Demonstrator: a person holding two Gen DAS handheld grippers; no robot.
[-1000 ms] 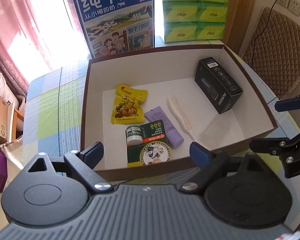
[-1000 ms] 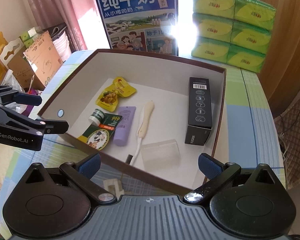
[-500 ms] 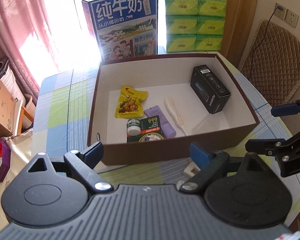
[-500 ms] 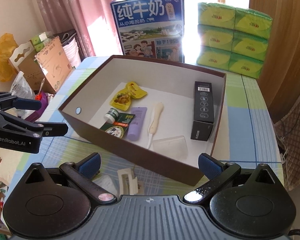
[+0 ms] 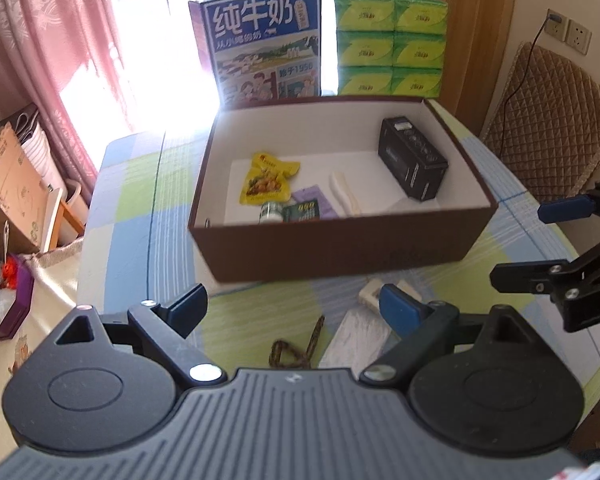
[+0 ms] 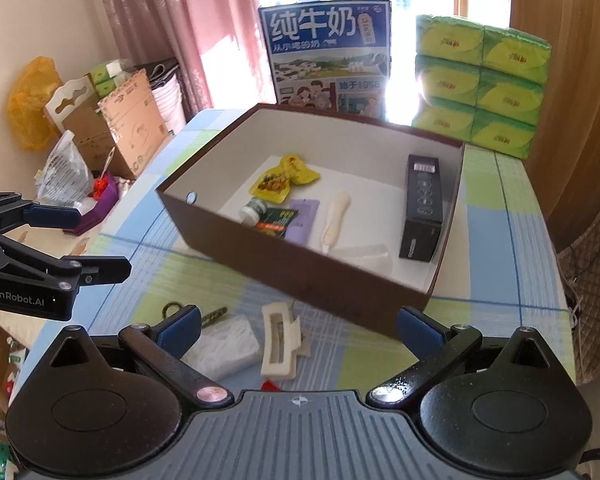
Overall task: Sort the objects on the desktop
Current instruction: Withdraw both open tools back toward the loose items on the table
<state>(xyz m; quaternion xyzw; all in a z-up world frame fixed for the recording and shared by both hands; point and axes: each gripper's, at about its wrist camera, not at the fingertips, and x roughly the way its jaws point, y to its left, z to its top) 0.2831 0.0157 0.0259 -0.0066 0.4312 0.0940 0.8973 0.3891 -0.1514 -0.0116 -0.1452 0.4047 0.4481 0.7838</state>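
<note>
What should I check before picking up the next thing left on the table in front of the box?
1. Left gripper open and empty: ok.
2. Right gripper open and empty: ok.
3. Cream hair clip out of the brown box, free to grab: ok.
4. White packet clear of the clip: cannot tell, they lie very close.
5. Room in the box for more: ok.
6. Patterned hair tie unobstructed: ok.

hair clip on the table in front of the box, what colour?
Cream white. The hair clip shows best in the right wrist view, lying on the checked tablecloth.
</note>
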